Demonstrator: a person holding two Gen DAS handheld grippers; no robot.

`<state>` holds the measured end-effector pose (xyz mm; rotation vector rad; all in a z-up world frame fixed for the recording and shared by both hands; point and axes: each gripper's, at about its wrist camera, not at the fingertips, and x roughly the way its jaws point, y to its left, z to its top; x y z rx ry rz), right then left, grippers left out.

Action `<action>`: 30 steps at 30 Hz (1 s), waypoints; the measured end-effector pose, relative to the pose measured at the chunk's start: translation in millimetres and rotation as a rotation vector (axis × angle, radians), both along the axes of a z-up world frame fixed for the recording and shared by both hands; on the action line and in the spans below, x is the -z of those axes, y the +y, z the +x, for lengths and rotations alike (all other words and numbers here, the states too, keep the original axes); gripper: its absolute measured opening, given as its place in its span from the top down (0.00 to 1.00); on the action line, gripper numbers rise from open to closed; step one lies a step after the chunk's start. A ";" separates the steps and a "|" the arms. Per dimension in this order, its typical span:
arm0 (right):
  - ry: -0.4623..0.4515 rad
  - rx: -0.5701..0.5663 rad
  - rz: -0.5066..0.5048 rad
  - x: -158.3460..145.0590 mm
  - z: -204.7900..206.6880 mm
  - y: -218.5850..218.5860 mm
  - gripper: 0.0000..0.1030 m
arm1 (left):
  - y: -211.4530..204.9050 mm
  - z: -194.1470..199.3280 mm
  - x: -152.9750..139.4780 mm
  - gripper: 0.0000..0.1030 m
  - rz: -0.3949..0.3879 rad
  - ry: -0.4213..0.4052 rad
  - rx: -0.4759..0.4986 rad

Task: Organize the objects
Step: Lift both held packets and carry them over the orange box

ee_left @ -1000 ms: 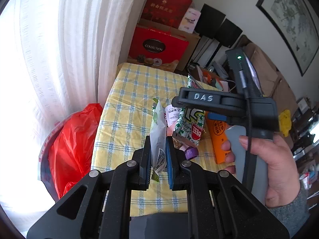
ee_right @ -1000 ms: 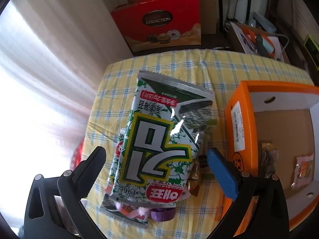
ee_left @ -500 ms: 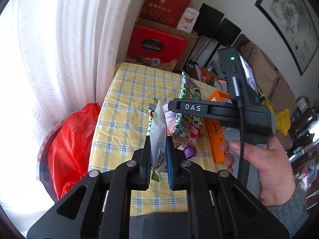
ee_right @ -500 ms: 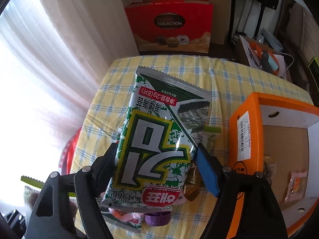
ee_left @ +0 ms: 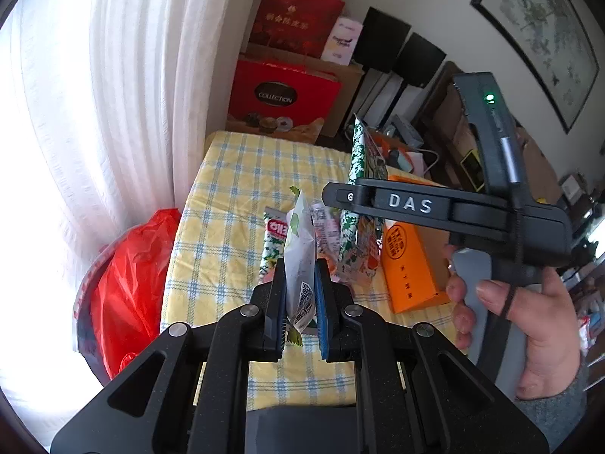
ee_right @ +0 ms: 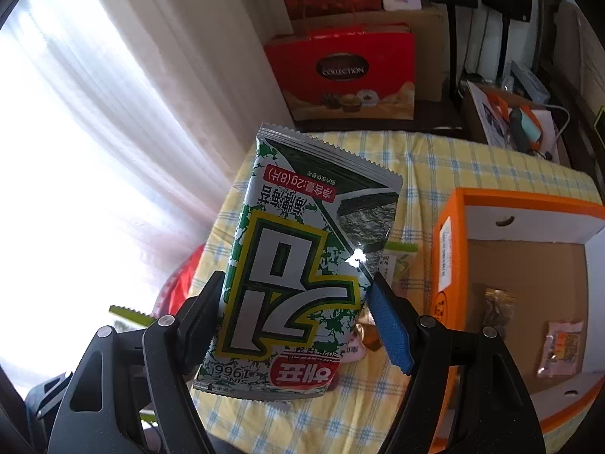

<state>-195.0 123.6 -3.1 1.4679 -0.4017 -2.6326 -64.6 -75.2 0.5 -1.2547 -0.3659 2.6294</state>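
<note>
- Right gripper (ee_right: 295, 299) clamped on seaweed pack (ee_right: 302, 261); its jaws closed in on it within the last second, pack lifted above the counter (ee_right: 472, 174), upside down toward camera.
- Left gripper (ee_left: 299, 299) clenched on white sachet (ee_left: 298, 249), held upright over counter.
- Orange box (ee_right: 453, 249) open on counter, right of the pack; small packets inside.
- Another seaweed pack (ee_left: 273, 242) lies on counter behind the sachet.
- Red bag (ee_left: 132, 276) off counter's left edge.

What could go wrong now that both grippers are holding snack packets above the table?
The right gripper pinches the seaweed packet only by its side edges, so the slick foil might buckle and slip out. The left gripper grips the white sachet near its bottom edge; it could sag or pull free.
</note>
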 end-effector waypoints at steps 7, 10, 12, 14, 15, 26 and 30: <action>0.040 -0.003 -0.013 -24.4 19.1 14.3 0.27 | 12.9 0.7 -13.0 0.89 -0.011 0.021 0.020; 0.057 -0.002 -0.014 -36.9 29.1 24.1 0.27 | 21.5 -0.8 -17.9 0.89 -0.015 0.026 0.035; 0.063 -0.002 -0.002 -44.5 35.6 31.9 0.27 | 28.6 -2.2 -20.8 0.89 -0.017 0.030 0.045; 0.063 0.002 0.006 -48.7 40.7 40.4 0.27 | 36.5 -3.9 -23.1 0.89 -0.021 0.033 0.058; 0.061 0.009 0.015 -51.2 44.1 47.9 0.27 | 41.1 -4.9 -23.8 0.89 -0.022 0.033 0.065; 0.028 0.117 0.058 -50.7 70.9 119.3 0.27 | 95.2 -12.3 -25.9 0.89 -0.033 0.034 0.150; 0.016 0.153 0.069 -49.5 78.8 142.3 0.27 | 116.5 -17.0 -27.4 0.89 -0.044 0.038 0.182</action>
